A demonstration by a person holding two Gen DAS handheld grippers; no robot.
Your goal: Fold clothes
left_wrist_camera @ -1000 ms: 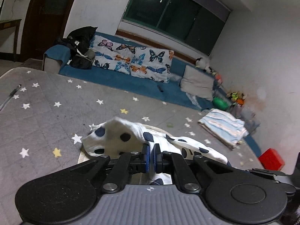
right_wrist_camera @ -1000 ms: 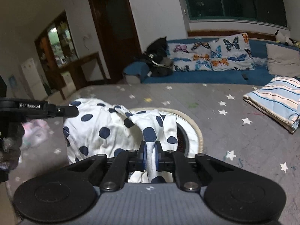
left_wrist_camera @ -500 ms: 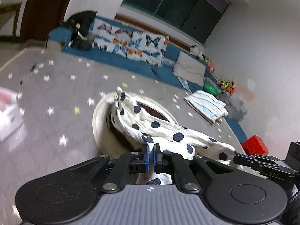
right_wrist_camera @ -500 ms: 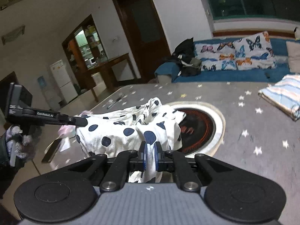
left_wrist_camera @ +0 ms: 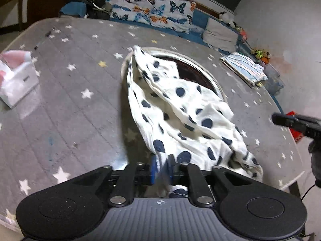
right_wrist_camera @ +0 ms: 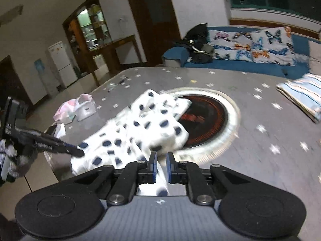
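Now the polka-dot garment (left_wrist_camera: 180, 108) lies crumpled on the table (left_wrist_camera: 70, 104), long axis 6-to-12 o'clock from the left tool (left_wrist_camera: 162, 168); both tools grip its near edge w/ fabric between narrowly parted pads; right tool (right_wrist_camera: 160, 165) at its 3 o'clock corner.

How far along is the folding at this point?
Early. Done: a striped cloth already lies folded on the far side of the table. In hand: the polka-dot garment, crumpled and partly over the round inset, with its edge between the fingers of both the left gripper and right gripper. Left: flattening it and every fold.
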